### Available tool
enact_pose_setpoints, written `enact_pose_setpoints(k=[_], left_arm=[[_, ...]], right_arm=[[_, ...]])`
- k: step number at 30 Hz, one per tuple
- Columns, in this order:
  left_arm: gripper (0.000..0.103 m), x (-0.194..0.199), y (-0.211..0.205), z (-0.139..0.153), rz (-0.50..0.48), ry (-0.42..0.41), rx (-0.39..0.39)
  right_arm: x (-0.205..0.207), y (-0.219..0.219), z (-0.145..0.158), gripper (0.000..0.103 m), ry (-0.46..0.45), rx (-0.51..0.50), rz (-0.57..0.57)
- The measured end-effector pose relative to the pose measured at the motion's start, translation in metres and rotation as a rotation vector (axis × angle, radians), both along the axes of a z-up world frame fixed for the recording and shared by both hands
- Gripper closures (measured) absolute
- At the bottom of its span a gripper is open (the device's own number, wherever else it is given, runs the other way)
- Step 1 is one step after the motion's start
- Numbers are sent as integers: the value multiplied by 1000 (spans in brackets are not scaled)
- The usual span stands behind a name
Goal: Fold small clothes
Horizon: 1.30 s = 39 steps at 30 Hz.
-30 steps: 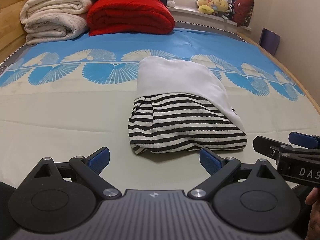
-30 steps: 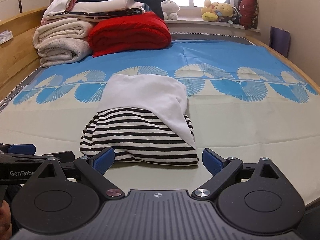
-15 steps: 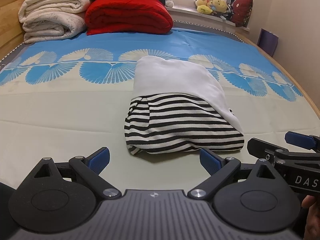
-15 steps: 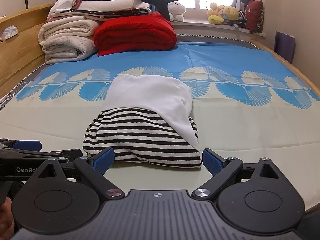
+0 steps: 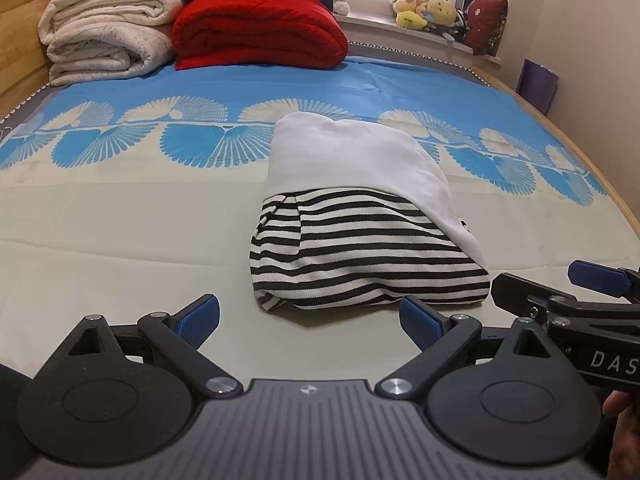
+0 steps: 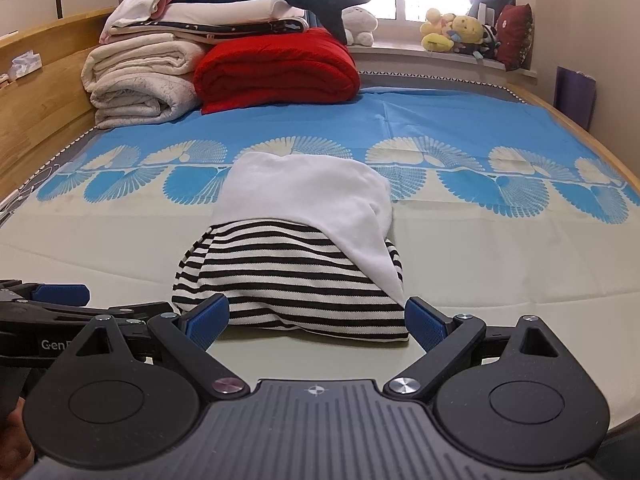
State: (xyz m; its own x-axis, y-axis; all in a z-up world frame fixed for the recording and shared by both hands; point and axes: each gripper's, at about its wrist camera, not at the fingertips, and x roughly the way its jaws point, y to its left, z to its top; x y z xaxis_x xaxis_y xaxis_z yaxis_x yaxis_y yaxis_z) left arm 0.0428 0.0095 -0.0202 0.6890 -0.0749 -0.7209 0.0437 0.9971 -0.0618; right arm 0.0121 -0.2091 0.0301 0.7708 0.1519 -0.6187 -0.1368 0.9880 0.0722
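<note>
A small garment [image 5: 360,216], white on top and black-and-white striped below, lies folded on the bed; it also shows in the right wrist view [image 6: 296,256]. My left gripper [image 5: 310,318] is open and empty, just in front of the garment's near left corner. My right gripper [image 6: 318,318] is open and empty, its fingers on either side of the striped near edge. The right gripper also shows at the right of the left wrist view [image 5: 560,292], and the left gripper at the left of the right wrist view [image 6: 60,300].
The bed sheet [image 5: 120,240] is pale with a blue fan-patterned band. Folded cream blankets [image 5: 104,36] and a red blanket [image 5: 256,32] are stacked at the head. Plush toys [image 5: 432,12] sit on the windowsill. A wooden bed rail [image 6: 36,120] runs along the left.
Both grippers have moved a little forward toward the garment, which now looks larger and nearer. Both stay open. The garment has not moved.
</note>
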Motion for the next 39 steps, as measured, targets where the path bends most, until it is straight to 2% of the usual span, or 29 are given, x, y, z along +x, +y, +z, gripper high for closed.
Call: enact_pose_setpoints(k=[39], left_arm=[[5,1,-3,-1,-4,-3,0]], right_arm=[[1,1,-4,8,14,14,-16]])
